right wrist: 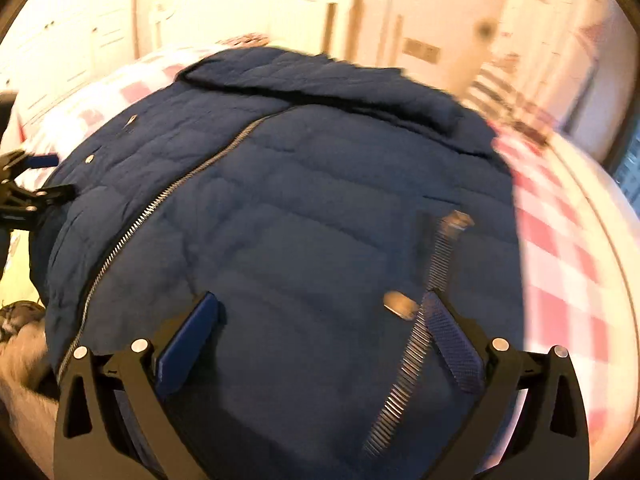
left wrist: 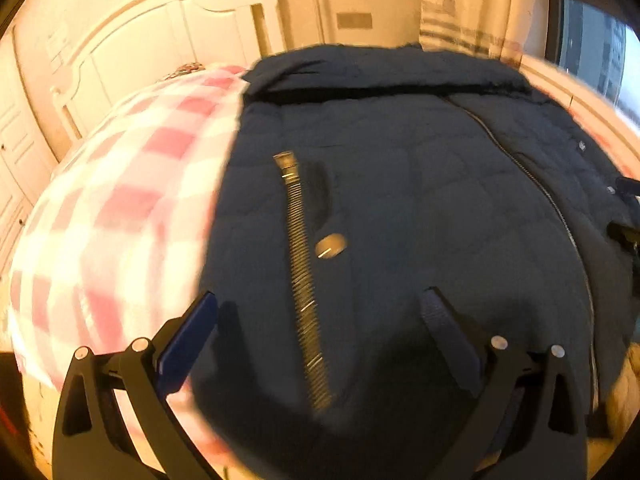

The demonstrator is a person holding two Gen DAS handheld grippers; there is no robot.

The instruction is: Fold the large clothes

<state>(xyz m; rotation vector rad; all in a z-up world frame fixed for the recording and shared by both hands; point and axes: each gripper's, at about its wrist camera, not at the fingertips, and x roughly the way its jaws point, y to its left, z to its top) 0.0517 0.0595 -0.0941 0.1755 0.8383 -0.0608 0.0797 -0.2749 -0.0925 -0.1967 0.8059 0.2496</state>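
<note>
Headboard (left wrist: 132,32), white and curved, stands in the upper left of the left wrist view. Below it, in the left part of the frame, the pink and white checked bedsheet (left wrist: 100,208) covers the bed. The navy quilted jacket (left wrist: 400,200) lies flat on this sheet and fills the centre and the right of the frame. A pocket zipper (left wrist: 304,280) with gold teeth runs down its middle, and a round snap button (left wrist: 331,245) sits just beside it. The front zipper (left wrist: 532,176) goes diagonally at the right. At the bottom centre, the left gripper (left wrist: 320,308) hangs over the jacket with its fingers wide apart and nothing between them.

In the right wrist view the jacket (right wrist: 280,200) takes the left and centre, and the checked sheet (right wrist: 568,248) shows at the right. The right gripper (right wrist: 320,304), at the bottom centre, has its fingers spread apart and empty over the padded fabric. The pictures are blurred.
</note>
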